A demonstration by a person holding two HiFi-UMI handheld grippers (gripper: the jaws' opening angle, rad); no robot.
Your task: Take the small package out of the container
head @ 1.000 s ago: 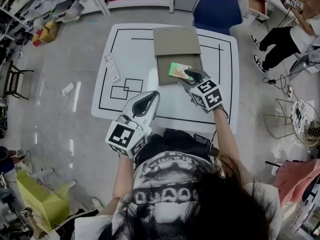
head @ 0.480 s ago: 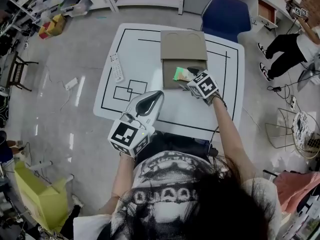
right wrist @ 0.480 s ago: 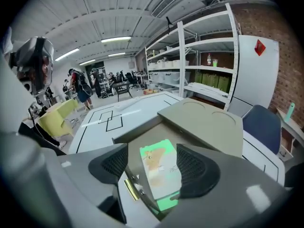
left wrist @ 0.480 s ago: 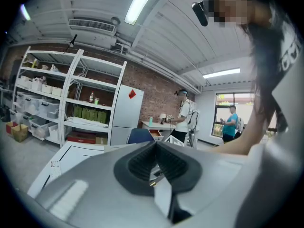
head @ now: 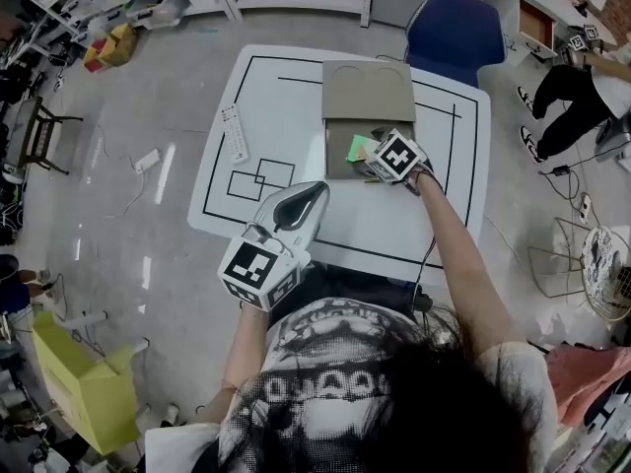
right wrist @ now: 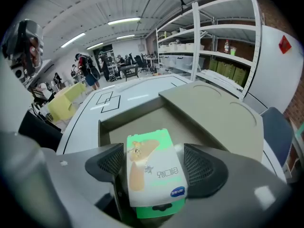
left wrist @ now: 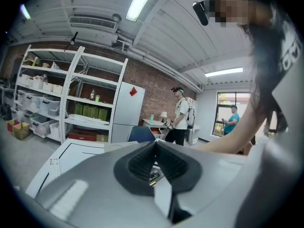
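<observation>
An open brown cardboard box with its lid flap folded back sits on the white table. In it lies a small green and white package. My right gripper reaches into the box; its jaws are opening. In the right gripper view the package lies between the two dark pads, which stand on either side without squeezing it, above the box floor. My left gripper hovers at the table's near edge, shut and empty.
A white remote control lies on the table's left part, near black printed squares. A blue chair stands behind the table. A person sits at the far right. Shelves line the back, and a yellow box stands on the floor.
My right gripper has moved forward over the box and down around the package, and its jaws have spread wider. The left gripper has stayed where it was.
</observation>
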